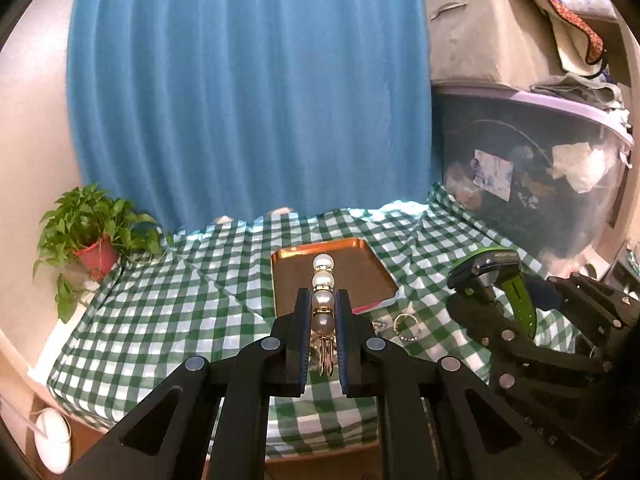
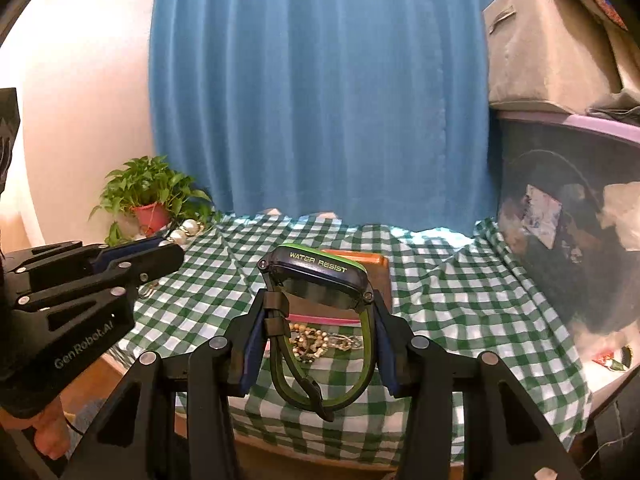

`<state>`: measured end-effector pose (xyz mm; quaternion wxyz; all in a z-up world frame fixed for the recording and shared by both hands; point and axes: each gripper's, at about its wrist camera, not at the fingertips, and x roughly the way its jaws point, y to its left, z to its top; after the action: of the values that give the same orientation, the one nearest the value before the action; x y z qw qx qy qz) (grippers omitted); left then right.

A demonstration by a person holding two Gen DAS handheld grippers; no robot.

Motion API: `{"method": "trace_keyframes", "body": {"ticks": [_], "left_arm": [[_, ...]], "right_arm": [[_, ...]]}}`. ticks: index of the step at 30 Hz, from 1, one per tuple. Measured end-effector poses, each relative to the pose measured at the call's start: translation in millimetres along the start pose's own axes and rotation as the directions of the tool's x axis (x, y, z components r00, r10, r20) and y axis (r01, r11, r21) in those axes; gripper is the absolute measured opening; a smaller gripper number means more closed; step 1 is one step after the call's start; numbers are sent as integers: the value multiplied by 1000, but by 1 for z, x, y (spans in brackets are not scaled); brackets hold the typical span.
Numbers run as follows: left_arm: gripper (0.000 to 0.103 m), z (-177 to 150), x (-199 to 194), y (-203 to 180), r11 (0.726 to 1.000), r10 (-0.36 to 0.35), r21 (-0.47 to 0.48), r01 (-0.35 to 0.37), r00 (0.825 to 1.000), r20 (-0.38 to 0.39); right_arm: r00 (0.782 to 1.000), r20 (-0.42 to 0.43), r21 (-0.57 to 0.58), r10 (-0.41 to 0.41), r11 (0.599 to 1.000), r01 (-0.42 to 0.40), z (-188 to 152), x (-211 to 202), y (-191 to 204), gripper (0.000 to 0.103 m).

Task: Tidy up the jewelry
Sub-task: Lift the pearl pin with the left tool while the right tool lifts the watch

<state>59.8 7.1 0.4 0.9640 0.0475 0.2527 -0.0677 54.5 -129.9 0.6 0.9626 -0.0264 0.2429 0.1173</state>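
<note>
Between the left gripper [image 1: 323, 312] fingers: pearl clip [image 1: 323, 288], clamped, long axis running straight fwd off the tips, gold clasp end back toward the handle. Right gripper [image 2: 316, 332] clamped on green watch [image 2: 316, 276], held face-up above the cloth, strap loop hanging back toward the handle. Tray [image 1: 376, 276] ahead of both looks bare; nothing placed yet. Small pile of chains [image 2: 320, 340] on the cloth just under right gripper, still to sort. Early stage, by my read.

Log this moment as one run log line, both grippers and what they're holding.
left gripper: shut on pearl hair clip | right gripper: shut on green watch | copper tray: bare | loose jewelry: on checkered cloth
</note>
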Motion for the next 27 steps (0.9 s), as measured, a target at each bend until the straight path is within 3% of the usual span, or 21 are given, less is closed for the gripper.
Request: {"method": "trace_keyframes", "body": {"ticks": [8, 12, 16, 27], "left_arm": [[12, 2, 58, 8, 1000, 4, -7, -4, 998, -59], [12, 1, 88, 13, 1000, 9, -16, -10, 996, -84], [12, 0, 122, 22, 1000, 12, -21, -15, 994, -112], [12, 0, 217, 44, 998, -11, -58, 0, 983, -185]], "right_arm": [[996, -82, 1, 36, 999, -36, -1, 55, 1, 43], [992, -125, -24, 8, 1000, -11, -2, 83, 1, 43], [984, -173, 25, 35, 999, -31, -6, 120, -13, 43], [974, -224, 57, 45, 998, -33, -11, 202, -39, 43]]}}
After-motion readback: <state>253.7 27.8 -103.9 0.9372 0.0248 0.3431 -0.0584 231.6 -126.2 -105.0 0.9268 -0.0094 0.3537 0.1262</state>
